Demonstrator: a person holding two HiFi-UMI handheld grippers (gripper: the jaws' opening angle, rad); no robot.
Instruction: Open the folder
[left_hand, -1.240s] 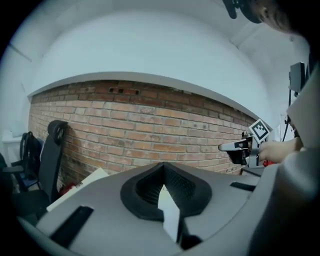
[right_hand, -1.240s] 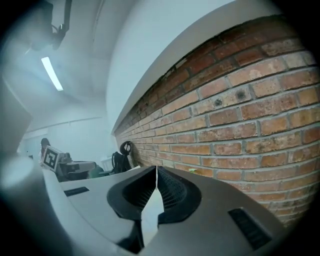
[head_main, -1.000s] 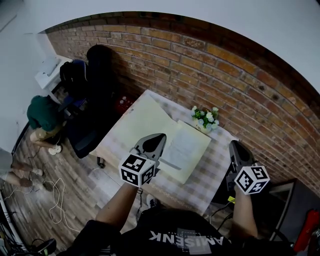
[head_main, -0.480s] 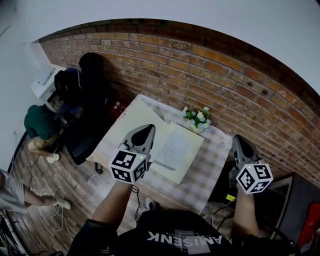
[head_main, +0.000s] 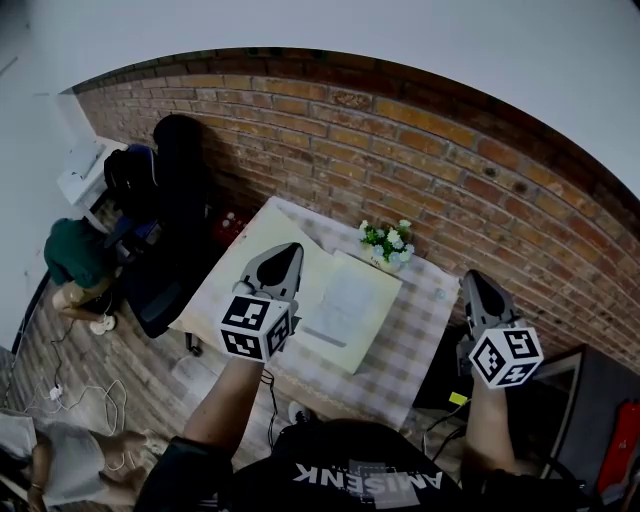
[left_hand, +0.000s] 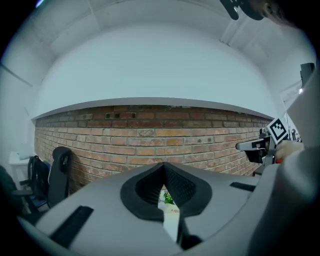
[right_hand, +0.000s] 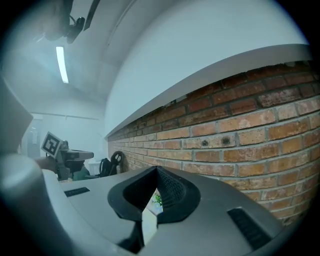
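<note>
White letters on the person's black shirt (head_main: 368, 478) read "AMISENK" upside down; print inside the folder (head_main: 262, 238) is too small.

The left tool (head_main: 285, 252) and the right tool (head_main: 474, 281) point level, well apart, jaws together, empty.

From high up we look steeply down the brick wall (head_main: 400, 160); both gripper views face it level, nearer.

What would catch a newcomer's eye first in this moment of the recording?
The pale yellow folder lies open on the checked table, a white sheet on its right half. Nearer the camera, the left gripper and right gripper are shut and empty. A bunch of flowers stands at the table's far edge by the brick wall.
</note>
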